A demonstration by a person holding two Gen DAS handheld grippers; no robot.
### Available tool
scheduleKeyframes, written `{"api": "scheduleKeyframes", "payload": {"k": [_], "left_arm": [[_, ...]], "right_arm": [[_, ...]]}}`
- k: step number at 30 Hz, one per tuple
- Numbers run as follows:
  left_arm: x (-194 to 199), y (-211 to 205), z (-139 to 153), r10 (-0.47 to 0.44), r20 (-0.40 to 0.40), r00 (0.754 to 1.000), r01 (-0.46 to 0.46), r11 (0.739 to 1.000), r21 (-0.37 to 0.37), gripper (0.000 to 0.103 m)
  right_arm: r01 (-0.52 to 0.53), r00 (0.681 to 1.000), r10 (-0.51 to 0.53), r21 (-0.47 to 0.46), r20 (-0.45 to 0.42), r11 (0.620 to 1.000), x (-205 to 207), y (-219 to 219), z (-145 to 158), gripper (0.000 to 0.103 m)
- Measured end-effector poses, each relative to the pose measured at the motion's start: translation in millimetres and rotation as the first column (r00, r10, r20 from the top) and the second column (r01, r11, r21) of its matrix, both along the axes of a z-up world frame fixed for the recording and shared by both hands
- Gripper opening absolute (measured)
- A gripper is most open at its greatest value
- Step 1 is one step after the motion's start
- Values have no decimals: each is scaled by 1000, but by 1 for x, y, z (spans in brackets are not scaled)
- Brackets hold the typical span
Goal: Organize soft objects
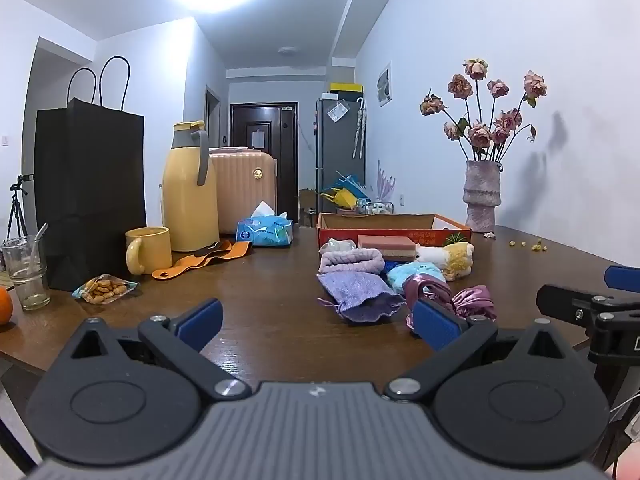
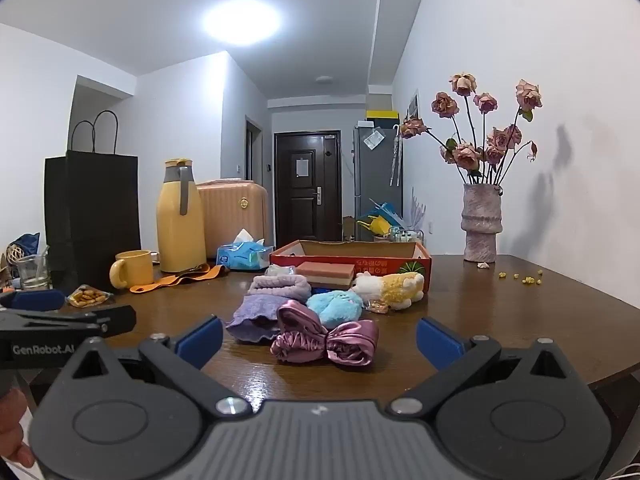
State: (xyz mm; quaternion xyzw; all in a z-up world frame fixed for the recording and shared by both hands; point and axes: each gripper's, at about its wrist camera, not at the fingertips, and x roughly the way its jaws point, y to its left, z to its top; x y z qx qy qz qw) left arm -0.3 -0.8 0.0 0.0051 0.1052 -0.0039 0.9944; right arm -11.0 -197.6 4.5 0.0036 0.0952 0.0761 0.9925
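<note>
While both of your grippers hang level above the near edge of the wooden table (image 2: pixel 520 292), nothing sits between their blue pads. Starting at your far left, you have a glass (image 1: pixel 25 272), a black paper bag (image 1: pixel 90 184), a snack packet (image 1: pixel 105 289), a yellow mug (image 1: pixel 147 249) and a yellow thermos jug (image 1: pixel 189 188), with a blue tissue pack (image 1: pixel 265 231) further along. Your left gripper (image 1: pixel 318 322) is spread wide, empty, and aimed at bare wood just left of the soft pile. Next comes that pile in the middle of the table: a lilac knitted pouch (image 2: pixel 256 316) nearest the left, a rolled lavender towel (image 2: pixel 280 285) behind it, a shiny purple satin scrunchie (image 2: pixel 326 340) in front, a fluffy light-blue toy (image 2: pixel 335 307) and a yellow-and-white plush (image 2: pixel 394 286) to its right. Behind them stands an open orange cardboard box (image 2: pixel 352 260), a pink sponge (image 2: pixel 325 271) lying against its front. Your right gripper (image 2: pixel 320 340) is likewise fully spread, with the scrunchie just ahead of it, untouched. At the far right stands a vase of dried roses (image 2: pixel 482 224)
</note>
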Motion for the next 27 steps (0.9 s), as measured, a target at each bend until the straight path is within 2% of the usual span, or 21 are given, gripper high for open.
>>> {"api": "scheduleKeyframes", "payload": {"k": [3, 27], "left_arm": [[0, -4, 0, -4, 4, 1000, 4, 1000, 18, 103], [-7, -3, 1, -9, 45, 999, 8, 1000, 19, 103]], "right_arm": [[-2, 1000, 2, 3, 2, 1000, -1, 3, 0, 103], [-34, 999, 34, 19, 6, 999, -1, 1, -2, 103]]}}
